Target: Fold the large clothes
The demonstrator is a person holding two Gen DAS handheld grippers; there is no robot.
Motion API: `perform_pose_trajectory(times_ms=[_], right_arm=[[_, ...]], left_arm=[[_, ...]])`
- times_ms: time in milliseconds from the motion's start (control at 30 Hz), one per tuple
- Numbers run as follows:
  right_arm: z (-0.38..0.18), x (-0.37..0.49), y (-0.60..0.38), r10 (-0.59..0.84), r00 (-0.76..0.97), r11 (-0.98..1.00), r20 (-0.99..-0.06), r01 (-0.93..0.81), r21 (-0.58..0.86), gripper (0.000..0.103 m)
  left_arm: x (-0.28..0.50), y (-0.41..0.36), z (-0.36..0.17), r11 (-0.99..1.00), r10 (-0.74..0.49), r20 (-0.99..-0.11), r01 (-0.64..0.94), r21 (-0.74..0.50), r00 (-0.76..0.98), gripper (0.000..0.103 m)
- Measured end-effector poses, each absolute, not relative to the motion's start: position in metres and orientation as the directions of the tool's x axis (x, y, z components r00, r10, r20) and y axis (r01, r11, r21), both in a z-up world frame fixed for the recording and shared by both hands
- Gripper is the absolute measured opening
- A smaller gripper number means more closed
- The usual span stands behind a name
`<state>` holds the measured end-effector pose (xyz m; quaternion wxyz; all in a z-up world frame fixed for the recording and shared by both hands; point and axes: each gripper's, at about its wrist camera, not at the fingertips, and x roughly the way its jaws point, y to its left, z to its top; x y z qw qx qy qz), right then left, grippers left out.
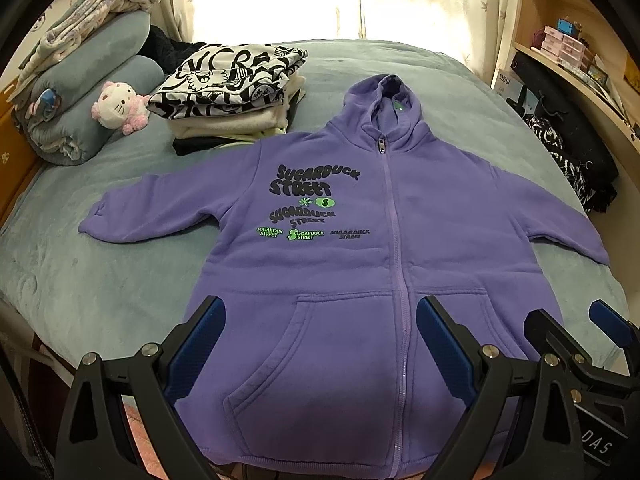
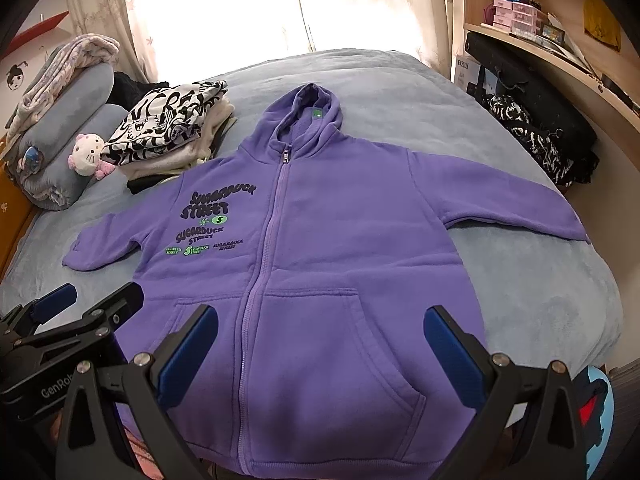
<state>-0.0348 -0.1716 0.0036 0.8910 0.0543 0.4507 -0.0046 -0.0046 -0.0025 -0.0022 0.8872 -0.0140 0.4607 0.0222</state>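
A purple zip hoodie (image 1: 360, 248) lies face up and spread flat in the middle of the bed (image 1: 80, 280), zipped to the neck, hood pointing toward the curtained window (image 2: 224, 8), both sleeves stretched out and angled down toward the bed's sides, hem nearest the cameras. Nothing is folded yet, so the step in hand looks like the first fold. The left gripper (image 1: 320, 344) hovers over the hem on the printed pocket side, its jaws spread wide and holding nothing; the right gripper (image 2: 320, 344) hovers over the other pocket, jaws likewise wide apart and empty. To do it well, I judge each gripper should travel out to its own sleeve, pinch the cuff through both layers, and carry it across the chest so the sleeve lies straight, without dragging the body out of square; the thick fleece will likely bunch if pinched too shallowly. Around it, a stack of folded clothes (image 1: 236, 96), topped by a black-and-white printed piece, sits just beside the shoulder on the printed side, its lowest dark layer close to or touching that shoulder, so that sleeve needs lifting clear of it. A pink-and-white plush cat (image 1: 118, 106) leans against rolled grey blankets (image 1: 92, 92) farther out. On the opposite edge, a heap of dark patterned garments (image 2: 536, 144) lies near the other sleeve, under the wooden shelves (image 2: 532, 24).
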Motion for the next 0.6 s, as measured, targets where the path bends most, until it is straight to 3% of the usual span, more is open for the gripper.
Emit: perform_pose_trajectory(times_ms=[600], right_arm=[[0.0029,-0.0365,-0.1730,0.035,0.598,0.994,-0.801,0.059,0.087,0.103]], left_arm=[[-0.0074,-0.0024,-0.0017,0.999,0.037,-0.819,-0.054,0.008,0.573,0.095]])
